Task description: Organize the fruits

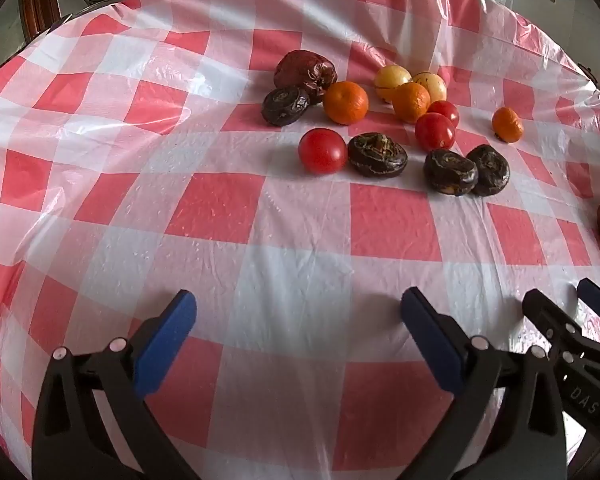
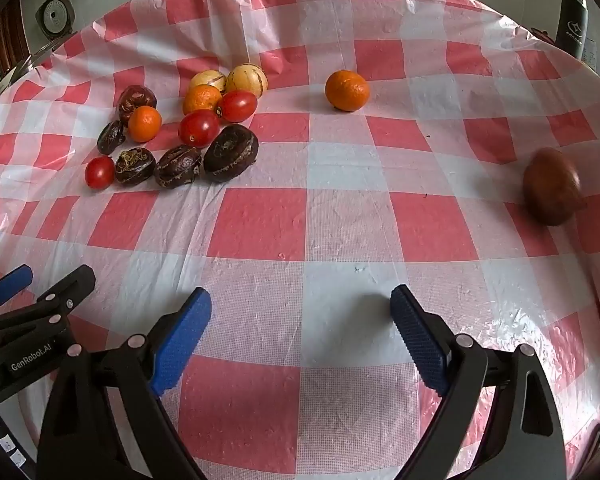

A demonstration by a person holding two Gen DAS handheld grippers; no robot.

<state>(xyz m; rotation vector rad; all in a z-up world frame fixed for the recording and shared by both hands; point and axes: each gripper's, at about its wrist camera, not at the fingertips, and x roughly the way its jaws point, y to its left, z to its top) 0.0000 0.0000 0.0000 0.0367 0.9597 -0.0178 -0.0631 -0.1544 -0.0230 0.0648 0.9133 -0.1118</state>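
Both my left tongs [image 1: 298, 312] and right tongs [image 2: 300, 306] hang spread and empty, the fruits [image 2: 180, 132] still mixed, one tangerine [image 2: 347, 90] stray, sorting barely begun.

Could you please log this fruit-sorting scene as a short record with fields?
surface: checked tablecloth
main cluster: tomatoes, oranges, dark wrinkled fruits and yellow fruits, bunched together
tomatoes: three, one at the cluster's near edge
stray orange: alone, apart from the cluster
brown fruit: alone, far to the right
left hand-held gripper: open, empty
right hand-held gripper: open, empty
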